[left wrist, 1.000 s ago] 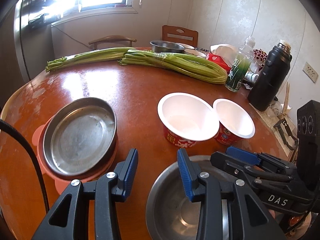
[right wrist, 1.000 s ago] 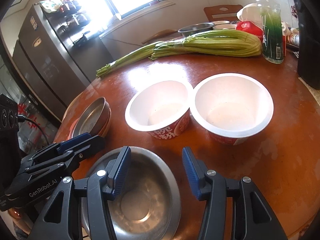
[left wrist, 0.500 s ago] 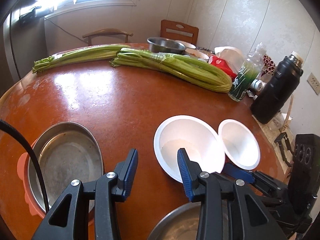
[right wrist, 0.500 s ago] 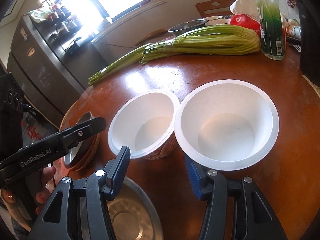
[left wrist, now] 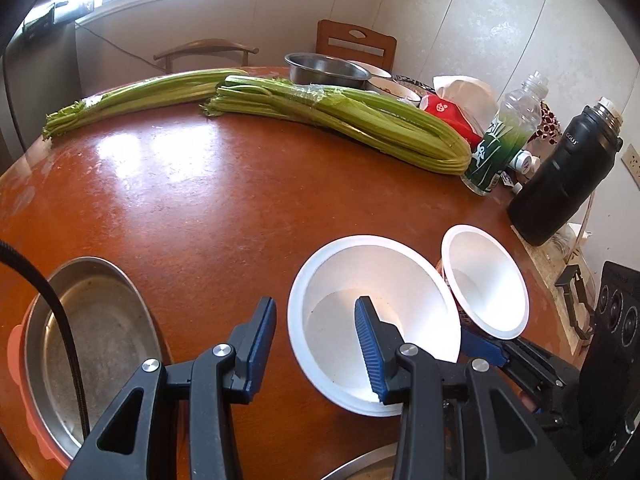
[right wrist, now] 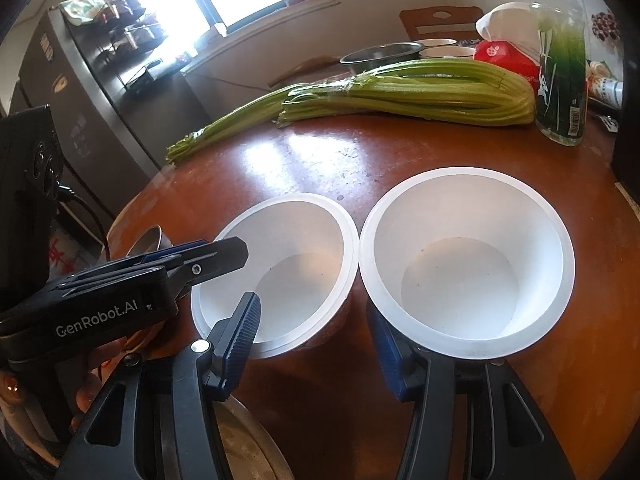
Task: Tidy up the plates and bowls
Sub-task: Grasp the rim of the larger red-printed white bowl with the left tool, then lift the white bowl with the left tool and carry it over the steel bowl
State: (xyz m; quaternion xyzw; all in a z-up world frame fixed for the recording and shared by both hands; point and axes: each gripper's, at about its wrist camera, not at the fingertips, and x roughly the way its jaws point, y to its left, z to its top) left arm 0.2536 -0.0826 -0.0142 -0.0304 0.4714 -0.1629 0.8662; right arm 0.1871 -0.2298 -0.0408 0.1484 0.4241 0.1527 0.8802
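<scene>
Two white disposable bowls stand side by side on the brown round table (left wrist: 208, 200). My left gripper (left wrist: 316, 344) is open, its right finger over the inside of the left bowl (left wrist: 360, 280) (right wrist: 296, 256), its left finger outside the rim. My right gripper (right wrist: 316, 336) is open, straddling the gap between the bowls, its right finger under the near rim of the right bowl (right wrist: 468, 248) (left wrist: 484, 280). A steel plate (left wrist: 92, 340) rests on an orange plate at the left. Another steel plate's rim (right wrist: 248, 448) shows at the near edge.
Celery bundles (left wrist: 340, 116) lie across the far half of the table. A green bottle (left wrist: 504, 136), a black thermos (left wrist: 564, 176), a red tissue pack (left wrist: 444, 112) and a steel bowl (left wrist: 324, 68) stand at the back right. Chairs and a fridge (right wrist: 80, 92) surround the table.
Both grippers moved forward from above the near steel plate to the two white bowls. The left finger now reaches into the left bowl; the right finger reaches the right bowl's rim.
</scene>
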